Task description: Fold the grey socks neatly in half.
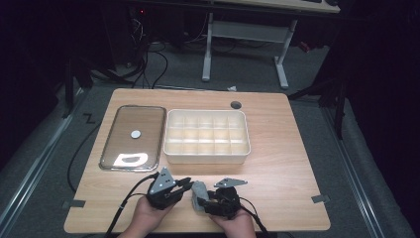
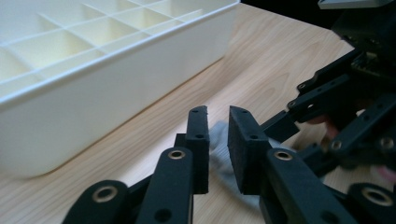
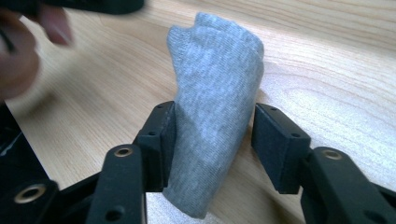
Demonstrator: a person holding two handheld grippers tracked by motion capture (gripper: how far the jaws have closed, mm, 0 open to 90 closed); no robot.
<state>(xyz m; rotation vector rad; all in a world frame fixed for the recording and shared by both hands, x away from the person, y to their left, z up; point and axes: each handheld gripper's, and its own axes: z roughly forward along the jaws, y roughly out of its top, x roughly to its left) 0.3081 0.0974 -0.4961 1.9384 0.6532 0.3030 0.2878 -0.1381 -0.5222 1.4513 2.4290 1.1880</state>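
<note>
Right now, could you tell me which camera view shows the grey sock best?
The right gripper view: the grey sock stands large between that gripper's fingers, its knit visible. The high view shows it small between the two grippers. The left gripper view shows a blurred sliver behind its fingers.

Dark room, grey carpet (image 1: 317, 144), white-legged desk (image 1: 247, 39) behind the wooden table (image 1: 287, 163).

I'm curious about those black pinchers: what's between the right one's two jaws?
A grey sock, standing between the right gripper jaws in the right gripper view.
</note>
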